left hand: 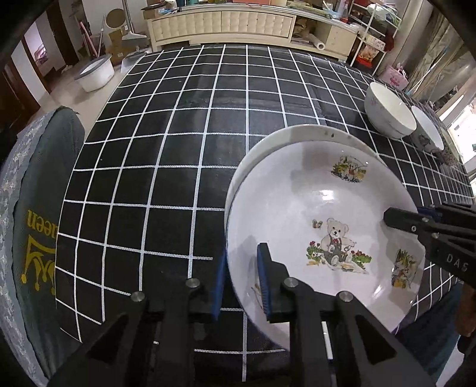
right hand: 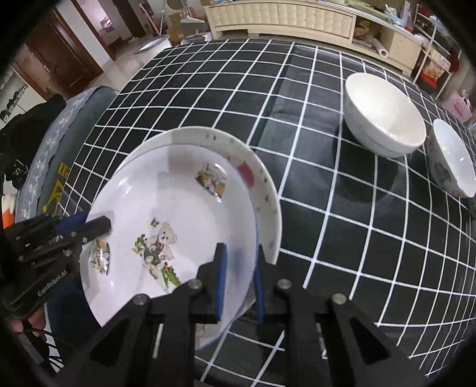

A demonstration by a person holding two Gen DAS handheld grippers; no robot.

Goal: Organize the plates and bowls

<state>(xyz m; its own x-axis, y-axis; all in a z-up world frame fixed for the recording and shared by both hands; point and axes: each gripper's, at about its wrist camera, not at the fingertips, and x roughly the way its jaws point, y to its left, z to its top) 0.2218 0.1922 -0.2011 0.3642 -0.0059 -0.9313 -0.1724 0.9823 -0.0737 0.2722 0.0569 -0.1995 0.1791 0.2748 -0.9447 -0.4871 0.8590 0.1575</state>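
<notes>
A white teddy-bear plate is held above a second white plate that lies on the black grid tablecloth. My left gripper is shut on the bear plate's left rim, one pad inside and one outside. My right gripper is shut on its right rim; it shows in the left wrist view too. The left gripper shows in the right wrist view. Two white bowls stand at the far right, also in the left wrist view.
The tablecloth covers the table. A grey cushion with yellow print sits at the left edge. A cream cabinet and cluttered shelves stand beyond the far edge. A white basin is on the floor.
</notes>
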